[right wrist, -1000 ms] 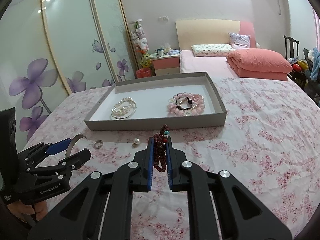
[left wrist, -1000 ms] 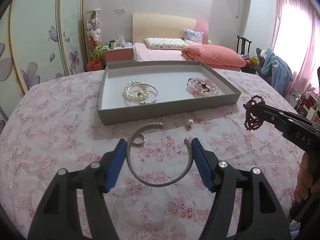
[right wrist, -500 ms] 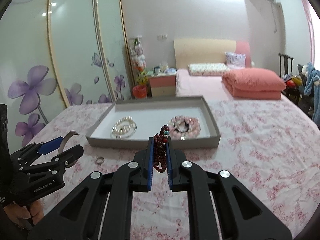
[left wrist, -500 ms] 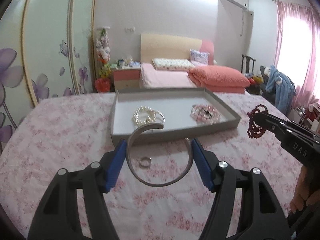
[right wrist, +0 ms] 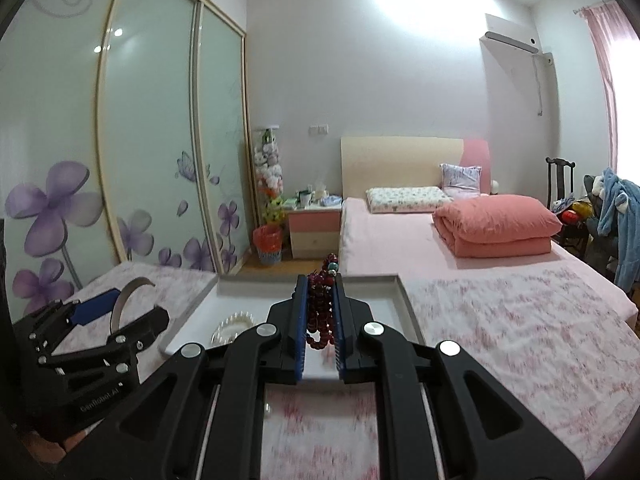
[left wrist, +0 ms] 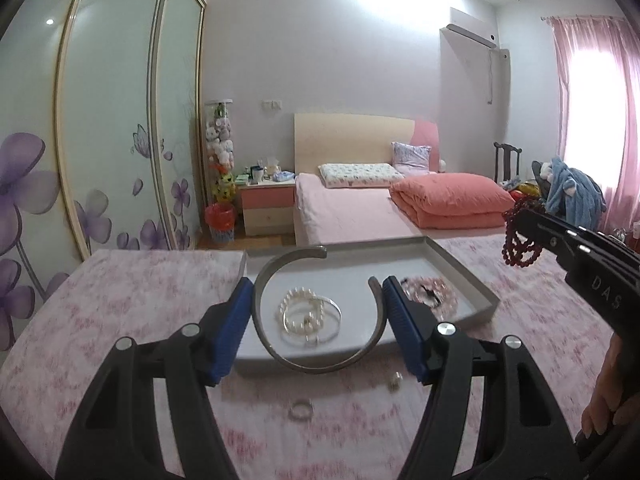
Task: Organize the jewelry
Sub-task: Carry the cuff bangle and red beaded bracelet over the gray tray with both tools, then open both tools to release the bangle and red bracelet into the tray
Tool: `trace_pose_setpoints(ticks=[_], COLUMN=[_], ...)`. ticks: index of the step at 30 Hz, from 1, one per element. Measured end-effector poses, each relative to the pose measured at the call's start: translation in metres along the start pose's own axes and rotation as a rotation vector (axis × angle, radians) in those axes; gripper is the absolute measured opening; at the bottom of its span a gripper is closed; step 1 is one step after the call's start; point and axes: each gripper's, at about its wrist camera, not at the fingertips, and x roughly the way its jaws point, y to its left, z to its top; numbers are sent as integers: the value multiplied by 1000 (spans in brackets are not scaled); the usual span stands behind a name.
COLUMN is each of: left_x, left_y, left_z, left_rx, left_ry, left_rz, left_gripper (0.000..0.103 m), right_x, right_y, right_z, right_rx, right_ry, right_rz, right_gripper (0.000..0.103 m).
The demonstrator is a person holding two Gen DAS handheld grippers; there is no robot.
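Metal bangle stiff, slippery; our left gripper pinches its sides, half open. Right gripper, nearly shut, squeezes floppy red beads. Tray at 12 o'clock.

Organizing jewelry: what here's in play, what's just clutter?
In play: silver cuff bangle, dark red bead bracelet, grey tray, pearl bracelet, pink bead bracelet, ring.
Clutter: bed, nightstand, blue robe.

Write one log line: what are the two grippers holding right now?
left gripper: shut on silver cuff bangle | right gripper: shut on dark red bead bracelet | tray: pearl bracelet inside
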Motion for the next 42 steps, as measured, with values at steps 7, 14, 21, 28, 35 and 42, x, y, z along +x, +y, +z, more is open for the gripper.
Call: trace_pose_setpoints(ticks=[7, 14, 21, 28, 35, 42], left_x=[49, 94, 116, 131, 135, 127], left_y=[5, 10, 10, 9, 16, 24], left_z=[13, 10, 2, -2, -3, 0], left_rx=[-25, -58, -45, -46, -72, -93], left_ry=[25, 101, 146, 181, 192, 183], left_rz=[14, 8, -11, -31, -46, -30], left_gripper=[64, 64, 64, 65, 65, 65], right_x=[40, 85, 113, 134, 138, 134], right_y=[-12, -17, -19, -23, -28, -35], right_z=[13, 1, -12, -23, -28, -25], right_rx=[33, 66, 98, 137, 177, 195], right_ry=[3, 105, 199, 284, 319, 307], right_rz=[2, 14, 36, 55, 67, 54], right_gripper=[12, 12, 12, 12, 39, 39])
